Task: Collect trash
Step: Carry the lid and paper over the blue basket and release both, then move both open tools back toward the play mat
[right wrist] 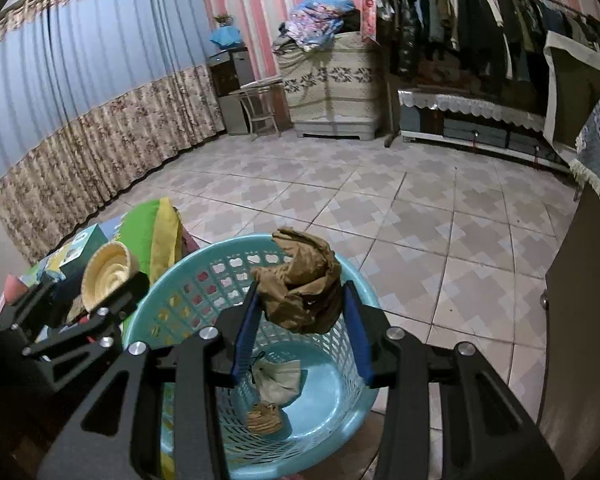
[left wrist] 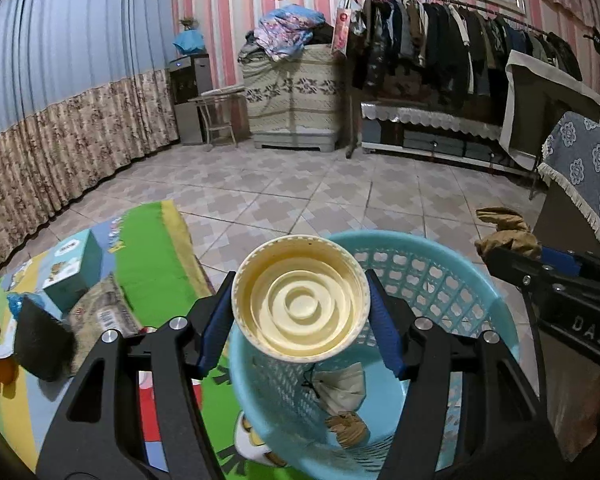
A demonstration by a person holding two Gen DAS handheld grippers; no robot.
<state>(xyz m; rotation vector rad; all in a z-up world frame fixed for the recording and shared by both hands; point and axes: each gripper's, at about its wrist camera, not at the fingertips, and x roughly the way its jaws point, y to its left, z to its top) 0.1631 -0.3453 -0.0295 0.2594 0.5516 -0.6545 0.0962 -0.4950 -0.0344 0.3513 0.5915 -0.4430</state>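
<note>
My left gripper (left wrist: pixel 300 312) is shut on a cream paper bowl (left wrist: pixel 300 298) and holds it over the left rim of a light blue plastic basket (left wrist: pixel 460 276). My right gripper (right wrist: pixel 300 312) is shut on a crumpled brown paper wad (right wrist: pixel 300 280) and holds it above the same basket (right wrist: pixel 204 272). Inside the basket lie a pale crumpled wrapper (right wrist: pixel 278 380) and a small brown scrap (right wrist: pixel 264 418). The right gripper with its wad (left wrist: pixel 504 232) shows at the right of the left wrist view. The left gripper with the bowl (right wrist: pixel 106 276) shows at the left of the right wrist view.
A colourful play mat (left wrist: pixel 152 264) lies left of the basket with a teal box (left wrist: pixel 74 268), a dark sponge-like block (left wrist: pixel 42 344) and a patterned wrapper (left wrist: pixel 100 308) on it. A cloth-covered table (left wrist: pixel 588 168) stands at the right. Tiled floor (right wrist: pixel 420 216) stretches ahead.
</note>
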